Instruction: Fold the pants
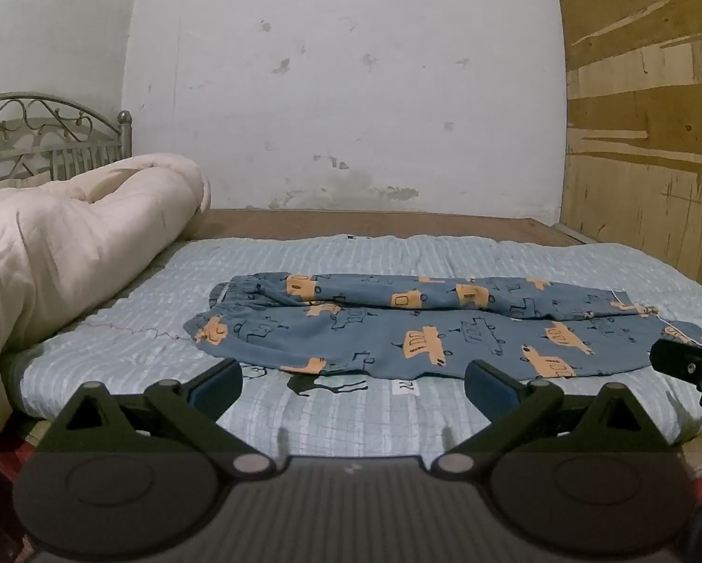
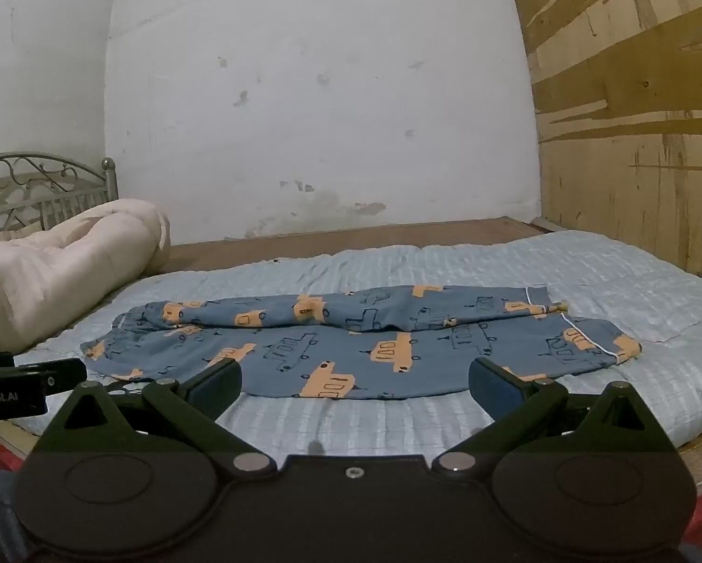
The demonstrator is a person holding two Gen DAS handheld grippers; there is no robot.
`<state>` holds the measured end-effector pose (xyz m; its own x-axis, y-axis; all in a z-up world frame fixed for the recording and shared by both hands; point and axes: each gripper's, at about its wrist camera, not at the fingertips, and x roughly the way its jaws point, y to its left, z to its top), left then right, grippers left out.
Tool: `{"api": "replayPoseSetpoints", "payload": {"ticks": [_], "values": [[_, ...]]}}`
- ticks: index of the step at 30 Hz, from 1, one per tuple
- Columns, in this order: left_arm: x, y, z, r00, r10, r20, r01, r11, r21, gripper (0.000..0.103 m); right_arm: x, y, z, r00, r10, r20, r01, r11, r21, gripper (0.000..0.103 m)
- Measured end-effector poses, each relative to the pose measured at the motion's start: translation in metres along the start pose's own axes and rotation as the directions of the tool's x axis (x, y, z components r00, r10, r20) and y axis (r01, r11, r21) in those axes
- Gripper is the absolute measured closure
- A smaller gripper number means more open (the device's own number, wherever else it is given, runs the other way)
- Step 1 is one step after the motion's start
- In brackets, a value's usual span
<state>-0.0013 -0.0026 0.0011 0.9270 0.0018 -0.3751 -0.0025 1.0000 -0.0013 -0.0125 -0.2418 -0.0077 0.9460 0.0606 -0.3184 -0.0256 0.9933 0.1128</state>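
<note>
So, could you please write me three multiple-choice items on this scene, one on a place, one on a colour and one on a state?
1. Where do the pants lie?
A. on the pale blue quilt
B. on the rolled blanket
C. on the floor

2. What colour are the filled-in vehicles printed on the pants?
A. green
B. orange
C. white

3. How do the two grippers stand?
A. both shut on the pants
B. one shut on the pants, one open
C. both open, holding nothing

Answers:
1 A: the pants are spread flat on the quilt, with the blanket well off to the left.
2 B: orange shapes stand out on the blue cloth.
3 C: the left gripper and the right gripper both have their jaws wide apart, short of the cloth's near edge.
</note>
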Motion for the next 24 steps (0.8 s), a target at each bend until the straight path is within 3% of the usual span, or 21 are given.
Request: {"api": "replayPoseSetpoints", "payload": {"ticks": [24], "values": [[-0.0015, 0.0023, 0.0007, 1.0, -0.011, -0.001, 0.011, 1.0, -0.004, 0.001, 0.0, -0.0007, 0.001, 1.0, 0.0, 0.0, 0.0, 1.0, -0.006, 0.001]]}}
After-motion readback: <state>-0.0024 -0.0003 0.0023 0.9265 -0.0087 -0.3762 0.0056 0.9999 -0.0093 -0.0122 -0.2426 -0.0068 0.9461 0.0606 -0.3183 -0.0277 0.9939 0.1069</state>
